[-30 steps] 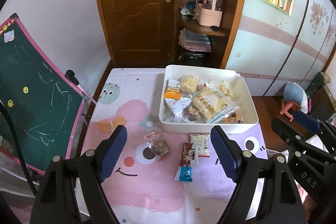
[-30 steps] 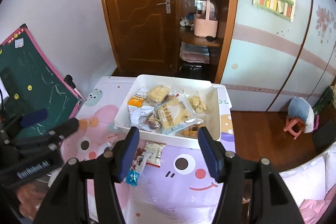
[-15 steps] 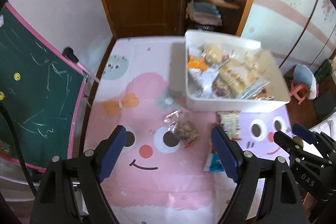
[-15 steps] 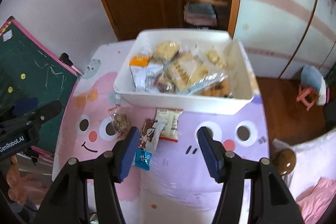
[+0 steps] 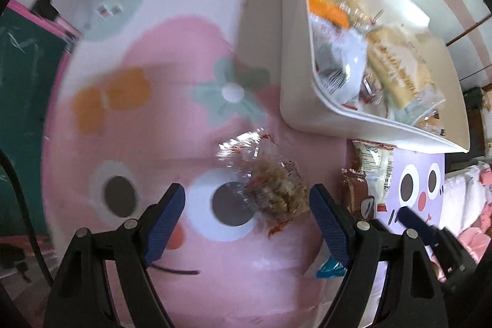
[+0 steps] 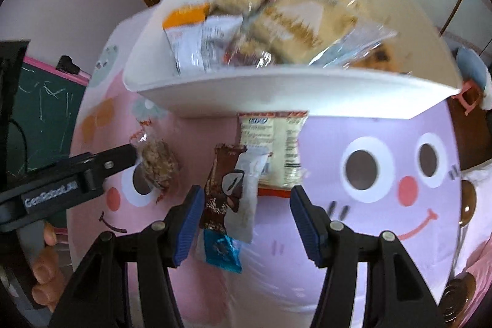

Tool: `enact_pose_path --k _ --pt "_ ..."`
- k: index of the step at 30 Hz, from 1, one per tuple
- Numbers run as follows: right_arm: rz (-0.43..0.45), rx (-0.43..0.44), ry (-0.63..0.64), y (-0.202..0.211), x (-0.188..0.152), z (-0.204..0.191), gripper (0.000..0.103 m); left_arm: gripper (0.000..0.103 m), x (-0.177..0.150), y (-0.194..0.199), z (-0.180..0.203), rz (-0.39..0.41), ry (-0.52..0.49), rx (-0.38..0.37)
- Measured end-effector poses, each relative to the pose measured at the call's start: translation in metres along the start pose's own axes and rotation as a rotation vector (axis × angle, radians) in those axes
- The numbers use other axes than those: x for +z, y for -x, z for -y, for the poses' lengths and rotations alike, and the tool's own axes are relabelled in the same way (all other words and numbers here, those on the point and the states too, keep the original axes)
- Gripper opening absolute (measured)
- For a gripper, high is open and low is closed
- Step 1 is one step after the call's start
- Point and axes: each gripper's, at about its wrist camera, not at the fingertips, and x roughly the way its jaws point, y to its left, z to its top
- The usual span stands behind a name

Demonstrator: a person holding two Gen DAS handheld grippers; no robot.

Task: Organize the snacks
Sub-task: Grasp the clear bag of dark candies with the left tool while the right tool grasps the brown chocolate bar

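Observation:
A clear packet of nutty snack (image 5: 273, 189) lies on the pink cartoon cloth, and my left gripper (image 5: 247, 220) hangs open just over it, the packet nearer the right-hand finger. My right gripper (image 6: 247, 223) is open above a brown and blue wrapped bar (image 6: 220, 199) and a white packet (image 6: 249, 192). A cream and orange packet (image 6: 273, 149) lies just beyond them. The white bin (image 6: 276, 94), also in the left wrist view (image 5: 307, 100), holds several snack packs. One finger of the left gripper (image 6: 120, 157) touches or nearly touches the nutty packet (image 6: 156, 162).
A green chalkboard (image 5: 18, 82) with a pink frame leans off the table's left side. A hand (image 6: 43, 254) holds the left gripper's handle. A pink stool (image 6: 467, 96) stands past the bin. The cloth (image 5: 138, 143) covers the whole tabletop.
Both grippers have come down toward the table and tipped to point steeply downward. The loose snacks and the bin now fill the views. Neither pair of jaws has changed its gap.

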Motion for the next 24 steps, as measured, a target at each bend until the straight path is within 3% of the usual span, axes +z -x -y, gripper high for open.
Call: enact_pose_path --k 5,12,14,15,16,17,18,24 --pt "-0.028 -0.011 -0.015 -0.019 0.001 -0.004 0.059 0.082 0.006 -0.028 0.006 -0.061 0.003 -0.013" --pt "-0.032 -0.038 -0.002 -0.030 -0.002 -0.011 0.058 0.079 0.008 -0.041 0.008 -0.072 0.026 -0.037" --pt "-0.025 -0.055 0.003 -0.031 -0.004 -0.012 0.053 0.075 0.006 -0.042 0.009 -0.074 0.026 -0.043" --pt "-0.025 -0.049 0.008 -0.033 -0.004 -0.014 0.042 0.070 0.005 -0.042 0.010 -0.070 0.017 -0.043" --pt "-0.030 -0.031 0.012 -0.034 -0.004 -0.015 0.022 0.062 0.005 -0.042 0.011 -0.067 0.007 -0.044" --pt "-0.045 -0.012 0.011 -0.035 -0.002 -0.011 0.014 0.056 0.005 -0.041 0.013 -0.063 -0.002 -0.044" --pt "-0.056 -0.012 0.007 -0.037 -0.002 -0.011 0.012 0.044 0.004 -0.040 0.015 -0.062 -0.011 -0.050" --pt "-0.024 0.008 0.013 -0.029 -0.004 -0.013 0.010 0.040 -0.001 -0.038 0.025 -0.061 -0.063 -0.020"
